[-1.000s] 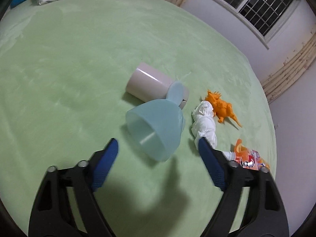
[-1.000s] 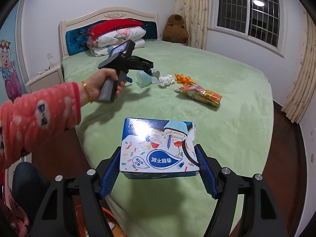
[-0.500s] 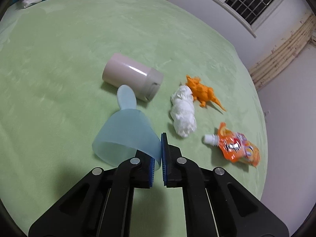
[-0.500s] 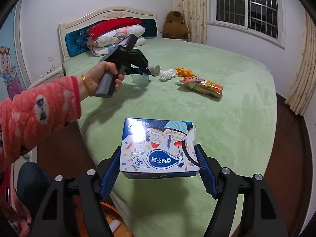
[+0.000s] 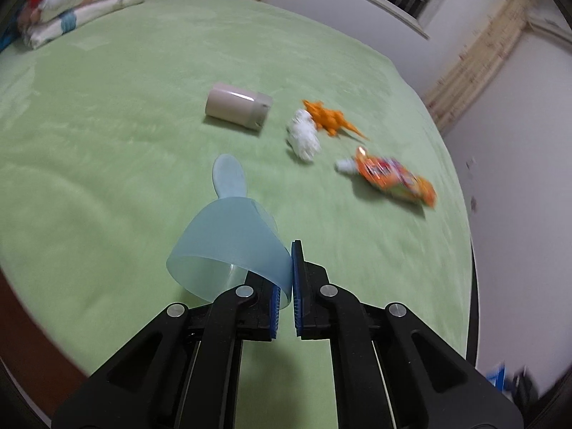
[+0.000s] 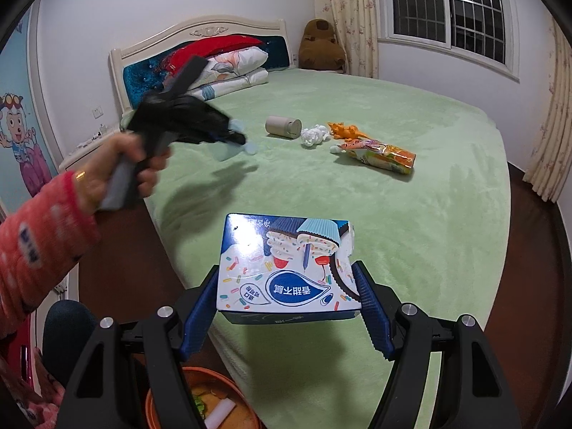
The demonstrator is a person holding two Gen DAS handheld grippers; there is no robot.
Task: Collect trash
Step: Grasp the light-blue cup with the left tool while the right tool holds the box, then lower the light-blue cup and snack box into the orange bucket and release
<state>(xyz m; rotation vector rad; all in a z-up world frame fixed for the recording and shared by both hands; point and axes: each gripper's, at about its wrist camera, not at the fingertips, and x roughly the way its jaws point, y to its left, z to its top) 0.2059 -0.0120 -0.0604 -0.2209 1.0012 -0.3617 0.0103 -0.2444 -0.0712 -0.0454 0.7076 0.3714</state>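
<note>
Left gripper (image 5: 284,286) clenched on rim of pale blue scoop (image 5: 232,239), lifted above green bed (image 5: 107,107). Right gripper (image 6: 287,307) grasping blue snack box (image 6: 286,268), held above orange bin (image 6: 157,398) at 6 o'clock. On bed toward 12 o'clock: beige cup (image 5: 237,111) on its side, white wad (image 5: 304,136), orange dinosaur (image 5: 330,119), orange pouch (image 5: 393,177) at 2 o'clock.

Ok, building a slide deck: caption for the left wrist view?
Left gripper pinches the rim of a pale blue scoop above a green bed strewn with trash.
</note>
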